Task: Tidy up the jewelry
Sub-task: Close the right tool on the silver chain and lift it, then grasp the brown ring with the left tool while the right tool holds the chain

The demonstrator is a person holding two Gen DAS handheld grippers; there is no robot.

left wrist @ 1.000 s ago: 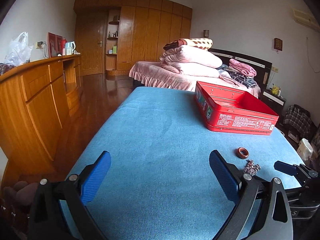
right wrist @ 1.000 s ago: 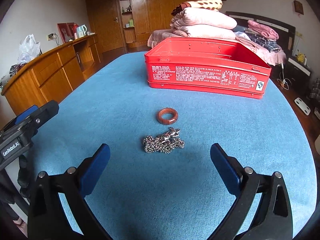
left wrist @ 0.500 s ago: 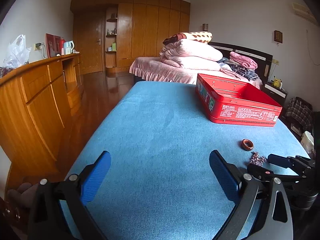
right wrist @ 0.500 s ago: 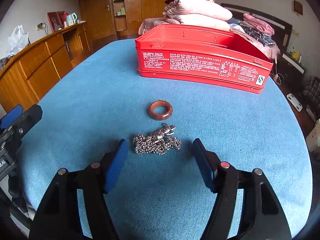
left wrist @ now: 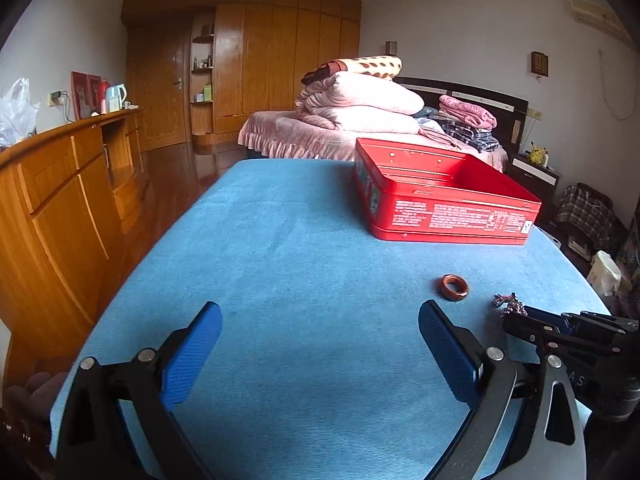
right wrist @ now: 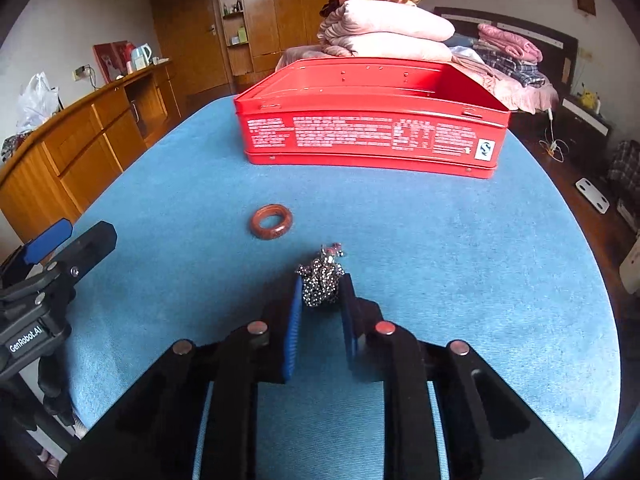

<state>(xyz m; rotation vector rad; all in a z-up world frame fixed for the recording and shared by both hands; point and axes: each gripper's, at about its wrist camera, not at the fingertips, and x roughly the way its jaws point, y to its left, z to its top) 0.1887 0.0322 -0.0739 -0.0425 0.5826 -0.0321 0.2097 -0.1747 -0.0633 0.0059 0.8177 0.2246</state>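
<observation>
Both right gripper fingers just closed onto bead chain; left gripper fingers open, w/ nothing between.

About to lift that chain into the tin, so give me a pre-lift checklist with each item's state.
1. Right gripper jaws, just closing, pinch the bead chain: ok.
2. Whole chain inside the pads: not ok, its top bunches beyond the tips.
3. Red tin open: ok.
4. Brown ring apart from the chain: ok.
5. Left gripper open, empty: ok.
6. Grip firmness: cannot tell.
</observation>
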